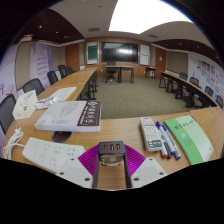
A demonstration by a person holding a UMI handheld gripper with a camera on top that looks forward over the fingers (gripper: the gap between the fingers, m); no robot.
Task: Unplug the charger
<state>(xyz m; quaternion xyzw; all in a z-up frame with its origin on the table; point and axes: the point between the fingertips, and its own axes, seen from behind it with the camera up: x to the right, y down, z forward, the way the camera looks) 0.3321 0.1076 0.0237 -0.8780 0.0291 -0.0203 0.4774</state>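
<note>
The gripper (111,168) stands open, its fingers (76,172) spread wide, and a small dark charger block (111,150) sits in the gap between the magenta pads (97,160), with room showing at either side of it. Just left of the fingers a white power strip (46,153) lies across the wooden table (120,131), narrowing that side. Beyond it a laptop on a stand (69,116) blocks the way forward-left. To the right, a remote (150,134), some markers (167,140) and a green folder (191,138) crowd the tabletop. Straight ahead past the block, bare table lies open to its far edge.
</note>
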